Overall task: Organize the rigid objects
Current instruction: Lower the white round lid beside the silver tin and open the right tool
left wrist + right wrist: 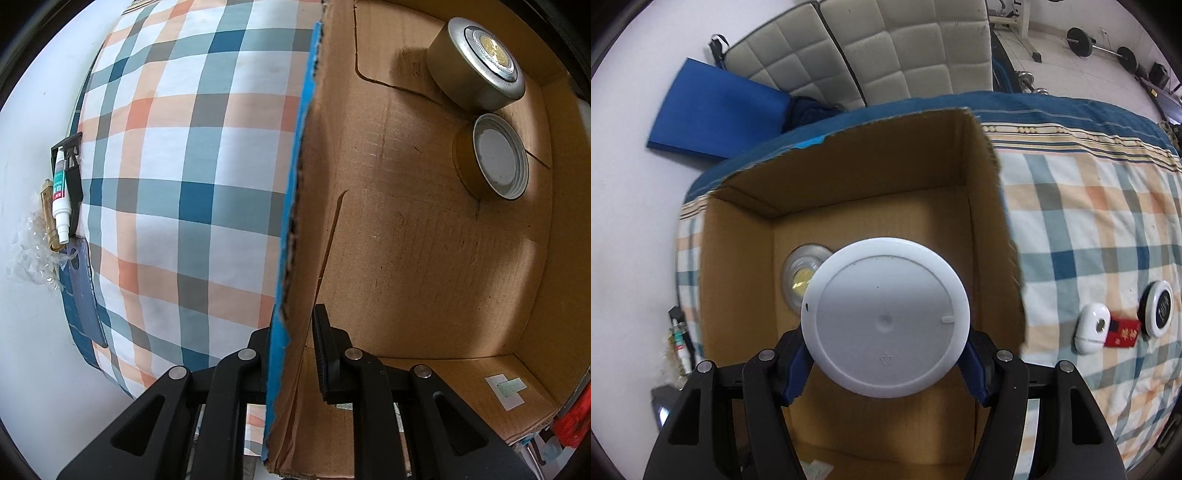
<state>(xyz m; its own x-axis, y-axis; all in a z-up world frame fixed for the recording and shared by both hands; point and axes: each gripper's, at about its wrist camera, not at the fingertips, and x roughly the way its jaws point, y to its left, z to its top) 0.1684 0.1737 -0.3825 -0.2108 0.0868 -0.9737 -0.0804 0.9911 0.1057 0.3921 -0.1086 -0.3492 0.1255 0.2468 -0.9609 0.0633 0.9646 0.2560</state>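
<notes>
- We are partway through tidying hard objects into a cardboard box (849, 192) that sits on a checked bedspread (1089, 229).
- Our right gripper (886, 363) holds a round white plastic lid (886, 317) flat-on to the camera, above the open box. Its jaws are spread wide, and their blue pads (796, 373) press on opposite edges of the lid.
- Our left gripper (291, 354) straddles the near wall of the box (291, 206), one finger outside and one inside. The jaws are narrowed around the wall, but we cannot tell whether they pinch it firmly or just bracket it.
- Already in the box, at its far end, are a silver round tin (476, 62) and a small metal jar cap (498, 157), close beside each other.
- Our judgement: the step in hand is putting the lid in the box. The next move calls for lowering it onto bare cardboard floor, away from the tin below, then opening the jaws.
- Left out on the bedspread, well to the right of the box, are a white oval case (1091, 326), a red packet (1123, 332) and a round white-rimmed dial (1158, 308).
</notes>
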